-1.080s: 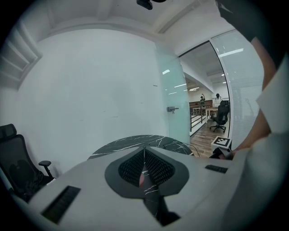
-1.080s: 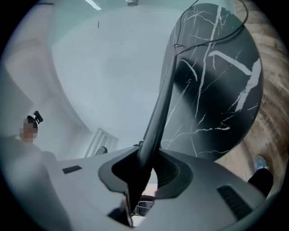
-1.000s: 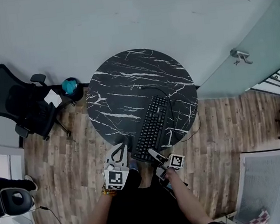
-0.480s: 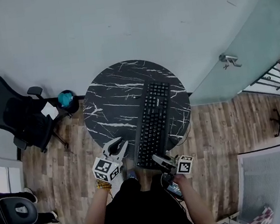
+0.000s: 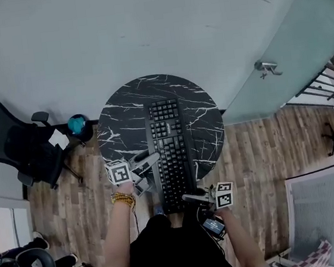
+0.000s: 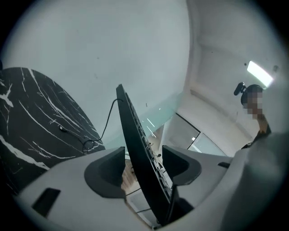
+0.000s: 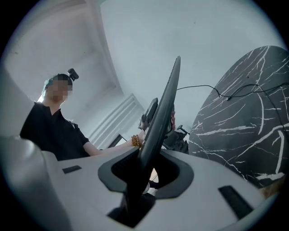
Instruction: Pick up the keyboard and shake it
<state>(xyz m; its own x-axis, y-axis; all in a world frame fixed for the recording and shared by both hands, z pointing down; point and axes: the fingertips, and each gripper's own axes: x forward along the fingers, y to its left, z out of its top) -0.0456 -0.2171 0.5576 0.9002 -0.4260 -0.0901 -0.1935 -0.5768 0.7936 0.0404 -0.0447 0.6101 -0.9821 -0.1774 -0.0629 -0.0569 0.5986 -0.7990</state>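
Observation:
A black keyboard hangs lengthwise over the near part of the round black marble table. My right gripper is shut on its near right corner. In the right gripper view the keyboard runs edge-on out of my pinched right gripper. My left gripper straddles the keyboard's left edge, jaws opening. In the left gripper view the thin keyboard stands between the left gripper pads with a gap on each side. Its cable trails to the table.
A black office chair and a teal object stand left of the table. A glass door with a handle lies at the right. A white mesh panel sits lower right on the wood floor.
The keyboard swung from a diagonal lie to straight and moved nearer. My left gripper rose from below the table's edge to the keyboard's left side and its jaws spread apart.

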